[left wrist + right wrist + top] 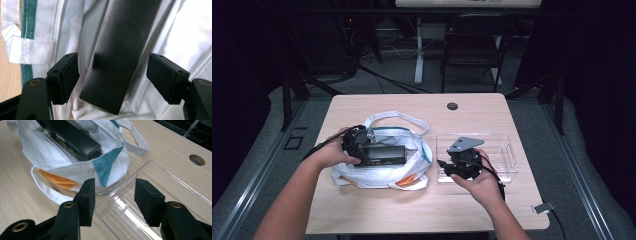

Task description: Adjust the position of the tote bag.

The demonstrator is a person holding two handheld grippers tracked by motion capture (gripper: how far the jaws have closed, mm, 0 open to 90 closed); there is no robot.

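The left gripper [112, 75] is released, its 2 jaws standing wide on either side of a long black box [120, 55] without pressing it. The box lies in the mouth of a white cloth bag [382, 172] with teal and orange patches on the wooden table [422, 107]. The right gripper [113, 200] is open too, holding nothing, over the near edge of a clear plastic tray [160, 187] just beside the bag.
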